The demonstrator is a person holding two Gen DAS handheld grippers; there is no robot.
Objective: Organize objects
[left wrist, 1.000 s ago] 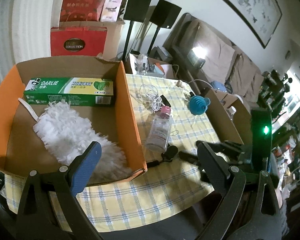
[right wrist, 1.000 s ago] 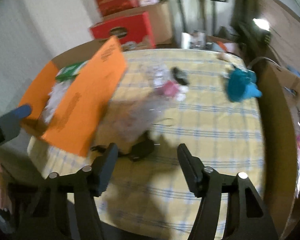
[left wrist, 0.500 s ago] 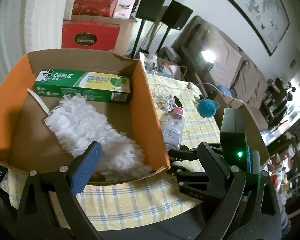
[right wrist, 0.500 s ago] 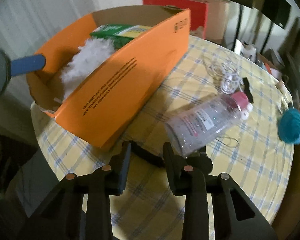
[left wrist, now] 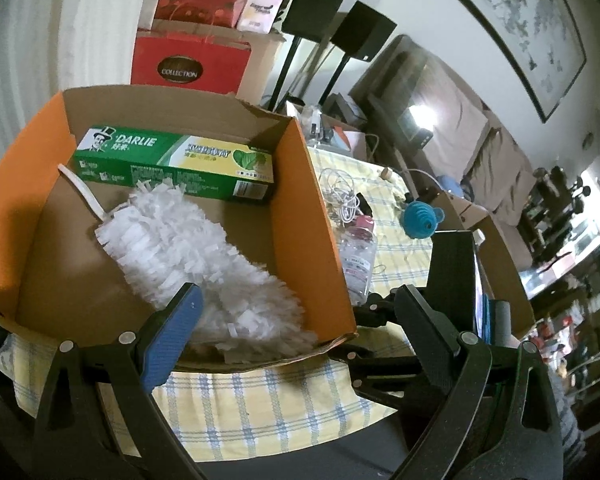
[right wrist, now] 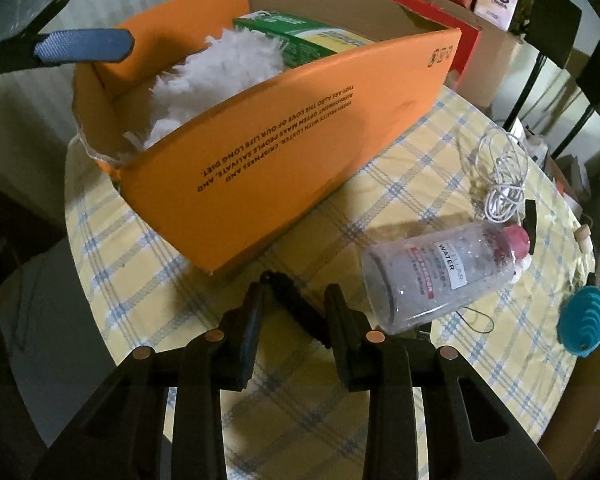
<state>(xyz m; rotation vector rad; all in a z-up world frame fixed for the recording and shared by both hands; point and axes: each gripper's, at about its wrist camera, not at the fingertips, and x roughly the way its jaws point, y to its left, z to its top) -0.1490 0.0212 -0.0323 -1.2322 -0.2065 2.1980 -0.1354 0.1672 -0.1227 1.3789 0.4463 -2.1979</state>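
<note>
An orange cardboard box (left wrist: 320,208) holds a green toothpaste carton (left wrist: 172,160) and a white fluffy duster (left wrist: 180,248). My left gripper (left wrist: 296,320) hangs open over the box's near edge, nothing between its fingers; its blue pad (right wrist: 84,46) shows in the right wrist view. My right gripper (right wrist: 296,286) points down at the checked tablecloth beside the box wall (right wrist: 300,152). Its jaws are closing on a black stick-like object (right wrist: 300,312) that lies slantwise between them and touches both fingers. A clear bottle with a pink cap (right wrist: 440,276) lies just to the right.
A coiled white cable (right wrist: 504,184) and a teal funnel (right wrist: 588,320) lie farther right on the round table (right wrist: 140,240). Red bags and cartons (left wrist: 188,60), speaker stands and a sofa stand behind. The table edge is close under both grippers.
The right gripper rolled, dropped toward the table beside the box, and its jaws narrowed around the black stick. The left gripper drifted slightly over the box and stayed open.
</note>
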